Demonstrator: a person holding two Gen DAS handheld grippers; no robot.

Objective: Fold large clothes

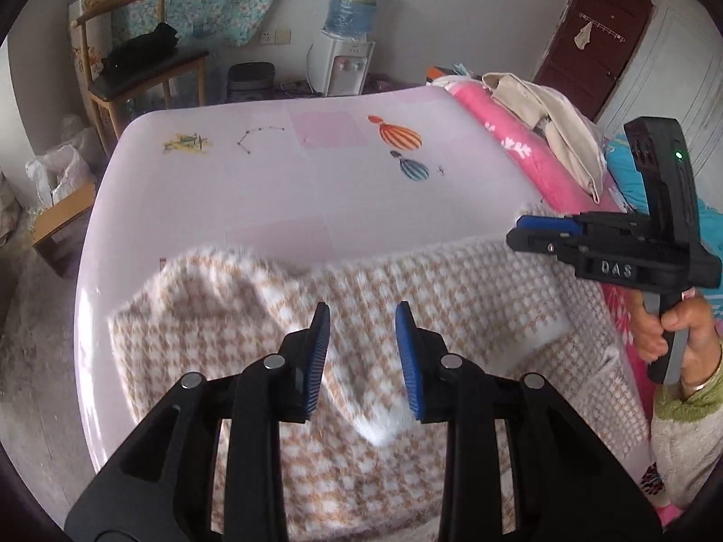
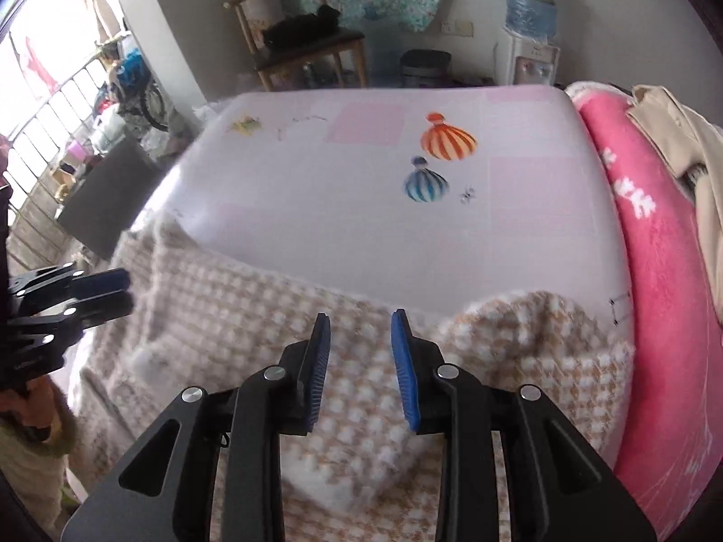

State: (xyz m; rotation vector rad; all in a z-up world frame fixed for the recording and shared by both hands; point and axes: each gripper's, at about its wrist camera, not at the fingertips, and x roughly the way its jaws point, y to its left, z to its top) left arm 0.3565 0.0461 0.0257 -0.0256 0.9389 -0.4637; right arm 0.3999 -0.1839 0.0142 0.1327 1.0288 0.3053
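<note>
Hovering over a pale pink table (image 1: 271, 207), my left gripper (image 1: 363, 357) hangs above a beige-and-white houndstooth garment (image 1: 452, 280) that lies rumpled along the near part of the tabletop. My left jaws stand narrowly apart, with nothing between the blue pads (image 1: 409, 361); only the fabric shows below the gap.

My right gripper (image 2: 361, 366) hangs over the same garment, near the right end of the table. Its jaws, too, stand a little apart and hold nothing, the houndstooth knit lying loose beneath them. From the left wrist view that gripper shows side-on at the right edge, gripped by a hand (image 1: 678, 329) in a cream sleeve with a green cuff, its blue-tipped fingers pointing left above the garment's far edge.

The garment covers the near half of the table, with a raised fold near the left corner and another hump at the right. The far half of the tabletop lies bare, printed with an orange striped balloon (image 2: 448, 137) and a smaller blue balloon (image 2: 426, 183).

A pink blanket (image 2: 655, 244) with white motifs runs along the table's right side, touching it, and a cream cloth (image 1: 551, 135) rests on top of that. Behind the table stand a wooden chair (image 1: 135, 67) with dark items on its seat and a water dispenser (image 1: 343, 63) topped by a blue bottle. A dark red door (image 1: 592, 40) shows at the far right.
</note>
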